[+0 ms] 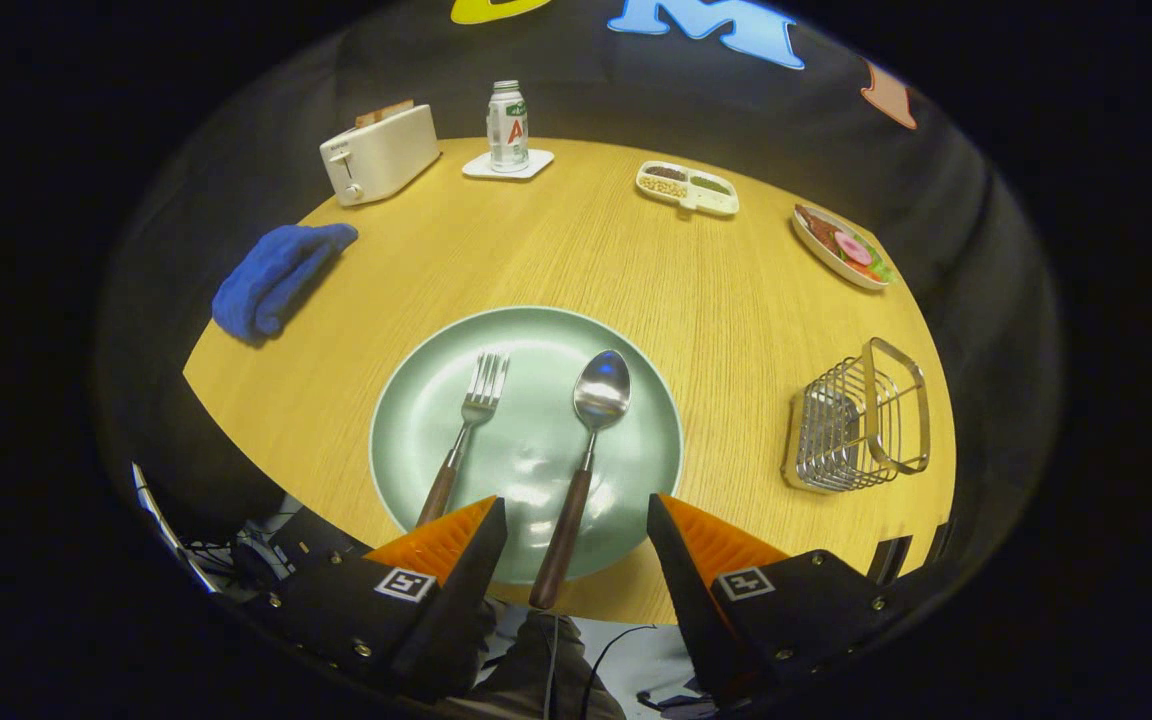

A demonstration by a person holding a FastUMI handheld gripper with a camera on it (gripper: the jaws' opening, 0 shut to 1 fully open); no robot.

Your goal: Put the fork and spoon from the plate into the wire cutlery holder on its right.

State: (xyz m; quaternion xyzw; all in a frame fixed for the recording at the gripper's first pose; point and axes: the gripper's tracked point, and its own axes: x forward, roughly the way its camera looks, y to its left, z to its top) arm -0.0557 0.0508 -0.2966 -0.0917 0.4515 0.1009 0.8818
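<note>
The hand-held gripper [576, 515] is spread wide over the spoon [591, 440] handle; the fork [466, 425] lies beside it on the plate [416, 440].

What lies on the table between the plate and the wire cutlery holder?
Nothing: in the gripper view, bare wood separates the plate from the wire cutlery holder.

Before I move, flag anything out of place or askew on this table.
The wire holder looks tipped on its side, its opening not facing up. The fork and spoon lie neatly on the plate. The gripper hangs open over the spoon's handle.
</note>
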